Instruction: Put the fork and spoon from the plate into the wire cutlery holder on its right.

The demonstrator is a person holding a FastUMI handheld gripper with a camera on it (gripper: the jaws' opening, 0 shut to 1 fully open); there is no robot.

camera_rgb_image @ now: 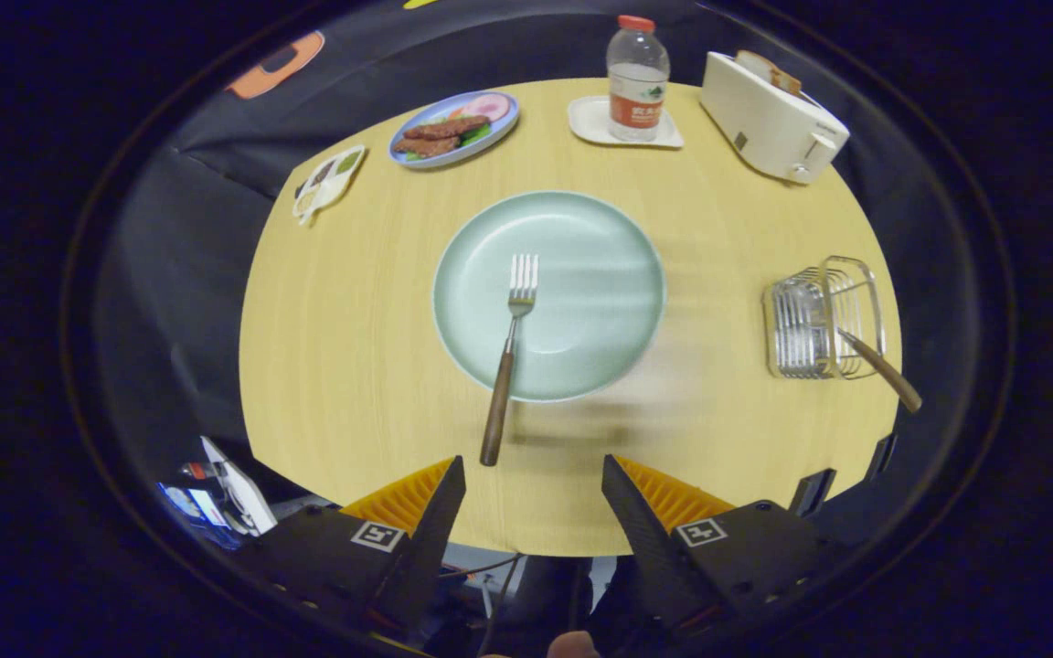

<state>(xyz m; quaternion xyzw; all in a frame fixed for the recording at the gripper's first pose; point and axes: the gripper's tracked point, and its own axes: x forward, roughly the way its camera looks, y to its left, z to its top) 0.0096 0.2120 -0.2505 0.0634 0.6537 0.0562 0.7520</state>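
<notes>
A pale green plate (600,274) sits in the middle of the round wooden table (353,366). A fork (508,356) with a brown wooden handle lies on the plate's left half, tines pointing away, its handle sticking out over the near rim. To the plate's right stands the wire cutlery holder (821,318), with a wooden-handled utensil (883,370) leaning out of it toward me; its head is hidden inside the wires. My gripper (534,475) hovers open above the table's near edge, with nothing between its fingers. The fork's handle end lies just ahead of the left finger.
At the far side stand a white toaster (769,119), a water bottle (637,78) on a small white tray (595,123), a blue plate of food (455,126) and a small packet (328,181). Below the near table edge lie cables and some items on the floor.
</notes>
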